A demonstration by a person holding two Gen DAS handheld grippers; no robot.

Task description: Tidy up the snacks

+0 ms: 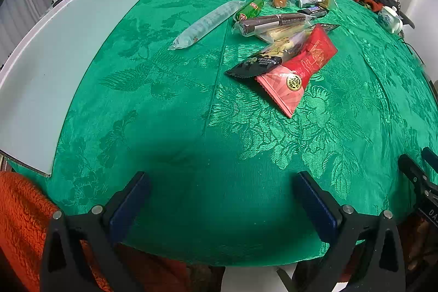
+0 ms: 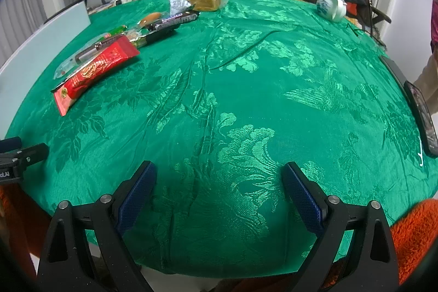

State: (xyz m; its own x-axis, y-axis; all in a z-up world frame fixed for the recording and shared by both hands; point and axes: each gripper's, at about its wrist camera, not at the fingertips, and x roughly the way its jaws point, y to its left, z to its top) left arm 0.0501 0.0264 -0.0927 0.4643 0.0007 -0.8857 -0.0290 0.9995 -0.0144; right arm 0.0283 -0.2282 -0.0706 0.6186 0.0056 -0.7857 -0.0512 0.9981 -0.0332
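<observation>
Green tablecloth (image 1: 164, 100), loose snacks (image 1: 287, 45), teapot (image 2: 330, 5)

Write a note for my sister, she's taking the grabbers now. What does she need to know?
Left gripper: open, holding nothing, low over the near edge of the green tablecloth.
Right gripper: open, holding nothing, also near the front edge.
Snacks: all in a loose pile on the far side. The red packet is nearest, with the black packet lying against it; the brown bar, the clear tube and a small green packet are behind.
A white teapot stands far right.
Done: nothing sorted yet.
Left: every snack.
</observation>
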